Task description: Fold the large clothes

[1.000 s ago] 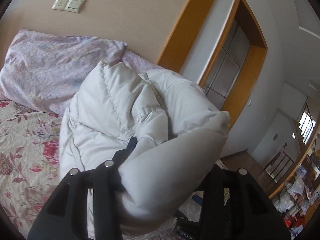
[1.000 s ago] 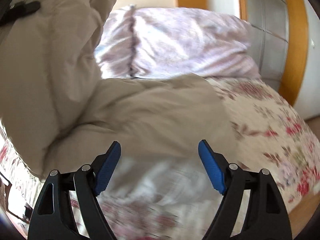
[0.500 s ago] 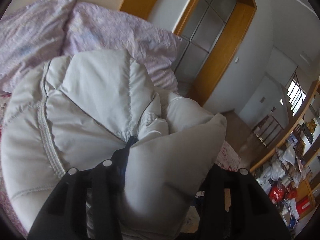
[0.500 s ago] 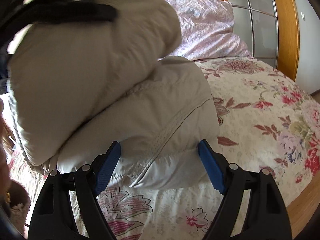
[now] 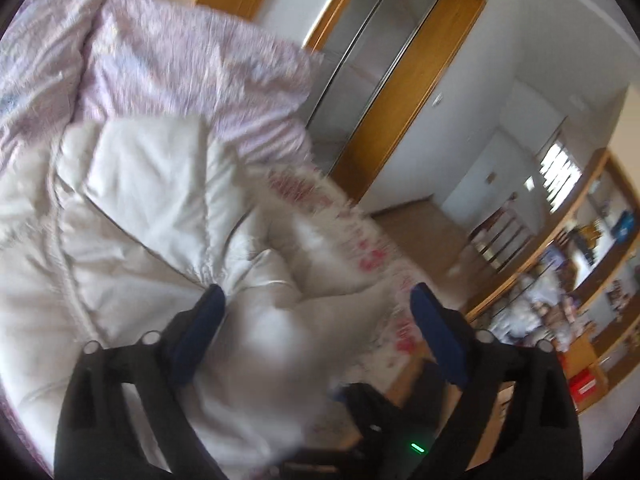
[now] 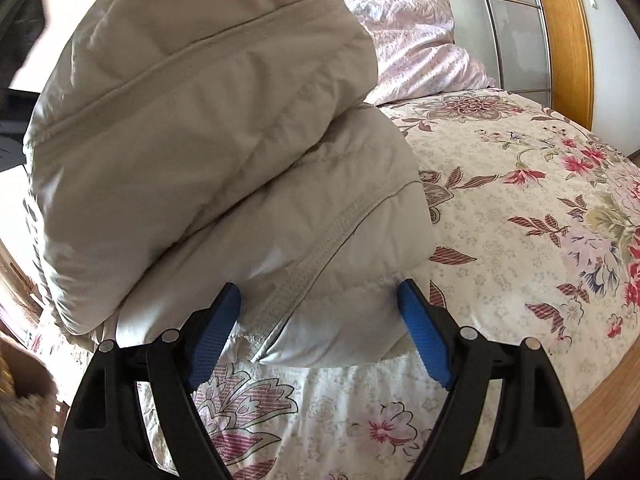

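A puffy white down jacket lies folded in thick layers on the floral bedspread. In the left wrist view the jacket fills the left and middle, blurred by motion. My left gripper is open, its blue pads apart with a fold of jacket lying loosely between them. My right gripper is open, its blue pads standing either side of the jacket's lower folded edge.
Lilac pillows lie at the head of the bed, and also show in the left wrist view. A wooden-framed glass door stands beyond the bed. Shelves with clutter line the right. The bed's wooden edge runs at lower right.
My left gripper has opened and let go of the jacket, which has dropped onto the lower layers. My right gripper has moved closer to the jacket's folded edge.
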Demonstrator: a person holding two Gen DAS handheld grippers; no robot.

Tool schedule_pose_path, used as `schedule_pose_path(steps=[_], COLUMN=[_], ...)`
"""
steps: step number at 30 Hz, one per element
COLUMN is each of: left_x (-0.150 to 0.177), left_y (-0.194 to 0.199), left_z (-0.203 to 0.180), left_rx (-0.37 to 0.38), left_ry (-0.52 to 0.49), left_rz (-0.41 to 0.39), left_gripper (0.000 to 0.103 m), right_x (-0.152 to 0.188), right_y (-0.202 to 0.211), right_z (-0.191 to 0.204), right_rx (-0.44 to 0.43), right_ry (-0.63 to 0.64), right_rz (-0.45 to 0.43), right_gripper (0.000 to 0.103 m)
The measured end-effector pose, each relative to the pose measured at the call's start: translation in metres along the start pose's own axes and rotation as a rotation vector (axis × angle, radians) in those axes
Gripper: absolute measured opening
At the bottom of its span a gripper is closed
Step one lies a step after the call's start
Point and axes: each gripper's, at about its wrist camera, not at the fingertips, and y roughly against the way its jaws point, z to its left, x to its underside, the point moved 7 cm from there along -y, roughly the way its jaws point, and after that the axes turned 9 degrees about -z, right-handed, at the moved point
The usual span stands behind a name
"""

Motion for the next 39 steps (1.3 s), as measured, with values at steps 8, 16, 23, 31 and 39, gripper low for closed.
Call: schedule_pose_path(steps=[8, 16, 23, 31, 39], left_x=[-0.049, -0.024, -0.006, 0.004, 0.013], left_y=[0.096, 0.043, 0.009, -0.015, -0.030], left_z=[0.104, 0.187, 0.158, 0.157, 0.159], left_rx=[-0.385, -0.564, -0.598, -0.639, -0.667], left_ry=[-0.041, -0.019, -0.162, -0.205, -0.250], left_rz=[-0.276, -0.115, -0.054, -0.027, -0.019], left_gripper=[0.101, 0.096, 0.096, 0.097, 0.098], right_x=[-0.002, -0.002, 0.001, 0.002, 0.001], right_y=[-0.004, -0.005, -0.007, -0.008, -0.009], right_z=[-0.004, -0.005, -0.009, -0.011, -0.010], right_rx=[0.000, 0.003, 0.011, 0.006, 0.011], right_ry=[-0.004, 0.004, 0.009, 0.000, 0.000], right_rz=[0.007, 0.007, 0.007, 0.004, -0.007], right_gripper=[0.085, 0.086, 0.089, 0.090, 0.091])
